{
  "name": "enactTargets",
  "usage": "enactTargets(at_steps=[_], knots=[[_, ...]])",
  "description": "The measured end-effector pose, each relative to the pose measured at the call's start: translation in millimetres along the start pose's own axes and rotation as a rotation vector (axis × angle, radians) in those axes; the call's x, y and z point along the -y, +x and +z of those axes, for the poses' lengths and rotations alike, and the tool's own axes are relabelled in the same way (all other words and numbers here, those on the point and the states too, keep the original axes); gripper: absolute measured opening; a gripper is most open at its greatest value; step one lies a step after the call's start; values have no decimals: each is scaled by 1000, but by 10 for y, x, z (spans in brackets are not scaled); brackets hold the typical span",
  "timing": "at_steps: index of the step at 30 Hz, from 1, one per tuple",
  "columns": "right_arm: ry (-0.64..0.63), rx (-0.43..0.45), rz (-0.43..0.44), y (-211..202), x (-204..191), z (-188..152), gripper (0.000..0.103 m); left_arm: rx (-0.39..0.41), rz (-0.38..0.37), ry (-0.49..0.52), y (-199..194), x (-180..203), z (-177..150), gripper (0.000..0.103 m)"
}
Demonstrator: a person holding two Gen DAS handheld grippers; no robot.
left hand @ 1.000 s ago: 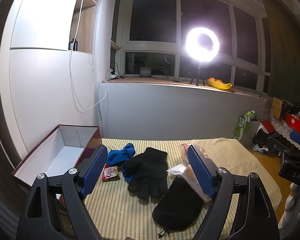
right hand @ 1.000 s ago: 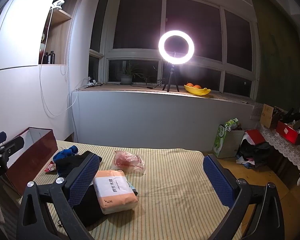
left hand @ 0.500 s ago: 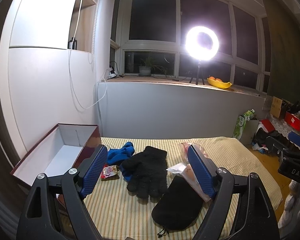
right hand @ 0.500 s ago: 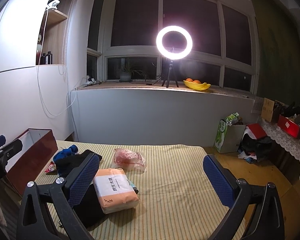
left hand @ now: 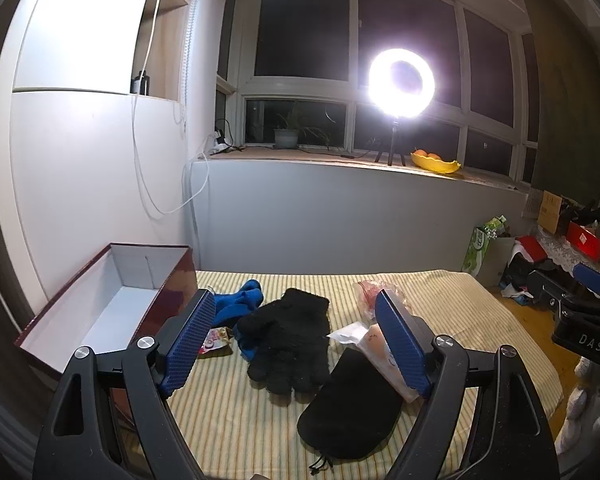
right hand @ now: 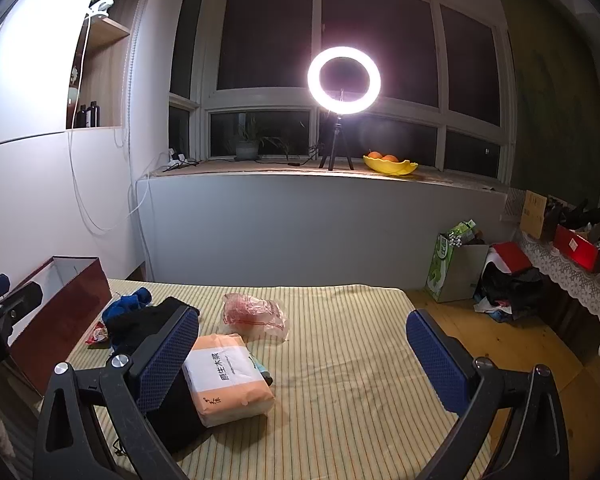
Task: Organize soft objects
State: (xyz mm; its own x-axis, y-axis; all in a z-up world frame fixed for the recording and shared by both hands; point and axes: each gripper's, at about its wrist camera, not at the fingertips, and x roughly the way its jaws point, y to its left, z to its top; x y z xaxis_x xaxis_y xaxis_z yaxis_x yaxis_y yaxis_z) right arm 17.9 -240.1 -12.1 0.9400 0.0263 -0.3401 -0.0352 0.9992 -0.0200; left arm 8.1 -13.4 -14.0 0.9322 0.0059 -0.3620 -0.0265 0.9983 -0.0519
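Left wrist view: the left gripper [left hand: 296, 344] occupies the lower frame with its blue-padded fingers [left hand: 190, 342] spread wide, gripping nothing. Between them, at frame centre, black gloves [left hand: 288, 340] lie on the striped bed cover [left hand: 236, 420], overlapping a blue glove [left hand: 240, 304] toward the upper left. A black drawstring pouch [left hand: 354, 404] lies at lower centre, just beside the gloves. An open maroon box [left hand: 100, 312] with a white interior sits at the left edge of the bed.

Right wrist view: the right gripper [right hand: 304, 360] also has its fingers spread apart and empty. An orange-and-white tissue pack [right hand: 228, 378] lies at lower centre-left, resting partly on the pouch. A clear plastic bag [right hand: 256, 314] with pink contents lies above it. A lit ring light [right hand: 344, 80] stands on the windowsill.
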Motion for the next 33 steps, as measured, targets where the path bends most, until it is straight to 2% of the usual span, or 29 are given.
enactTargets(at_steps=[33], knots=[[-14,-55,20,274,12,-92,103,-56,-24,-9,215,33,-52,82]])
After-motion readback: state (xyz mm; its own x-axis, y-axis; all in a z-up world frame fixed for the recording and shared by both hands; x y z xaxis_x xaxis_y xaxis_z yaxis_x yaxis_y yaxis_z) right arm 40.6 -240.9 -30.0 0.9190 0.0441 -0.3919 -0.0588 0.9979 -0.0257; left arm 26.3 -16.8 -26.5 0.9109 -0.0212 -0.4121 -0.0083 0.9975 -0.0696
